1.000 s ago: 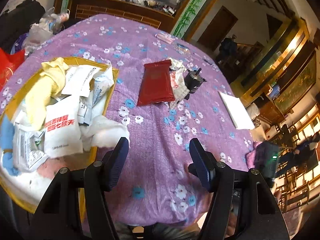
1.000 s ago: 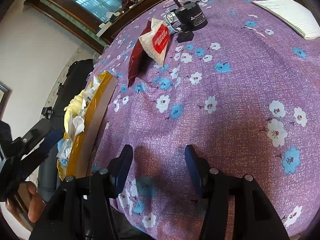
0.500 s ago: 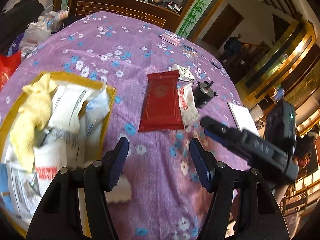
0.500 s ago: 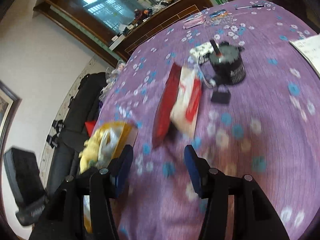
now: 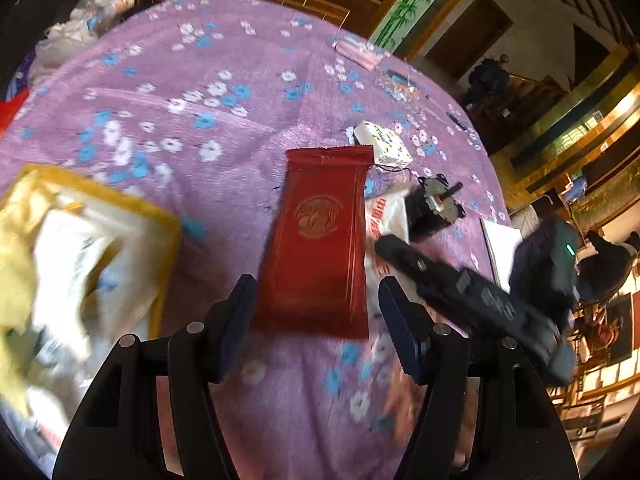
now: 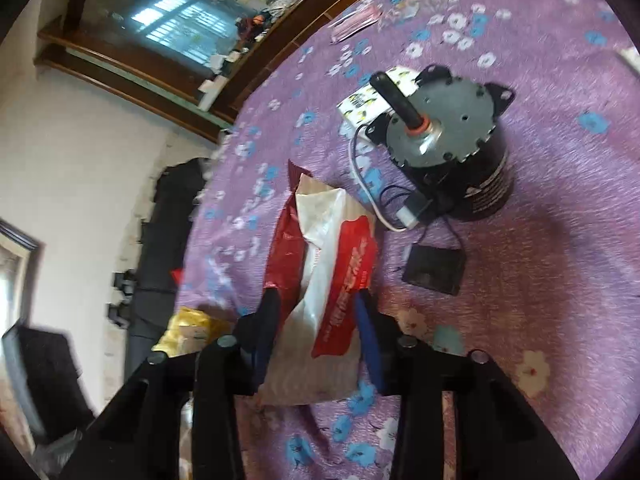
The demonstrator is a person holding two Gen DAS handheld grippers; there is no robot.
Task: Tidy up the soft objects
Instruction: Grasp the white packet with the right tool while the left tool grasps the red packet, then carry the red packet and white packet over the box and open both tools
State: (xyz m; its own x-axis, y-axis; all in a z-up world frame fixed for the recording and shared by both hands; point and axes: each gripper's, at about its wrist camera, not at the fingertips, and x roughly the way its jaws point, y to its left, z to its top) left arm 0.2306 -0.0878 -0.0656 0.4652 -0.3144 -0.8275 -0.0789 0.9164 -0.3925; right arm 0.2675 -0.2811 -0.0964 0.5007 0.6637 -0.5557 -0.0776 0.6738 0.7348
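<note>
We judge the job partly done. The yellow tray point(image 5: 170, 220) at the left of the table already holds a heap of soft white packs point(image 5: 72, 256) and a yellow cloth point(image 5: 16, 280). Two soft things are left out on the purple cloth point(image 5: 200, 80): the red pouch point(image 5: 320, 240) in the middle and the white-and-red pack point(image 6: 332, 280) touching its right edge. A motor point(image 6: 452, 136) and a small patterned box point(image 5: 384, 144) sit beyond them; these look hard, so we guess they are to be left where they are.

Our left gripper point(image 5: 316, 320) hangs with its fingers wide apart, one on each side of the pouch's near end. They hold nothing, and we cannot tell whether they touch the pouch.

Our right gripper point(image 6: 316, 328) has the white-and-red pack between its fingers, and they are closing on it. The left finger point(image 6: 268, 320) lies along the pack's edge. Whether the pads already press on it, we cannot tell.
</note>
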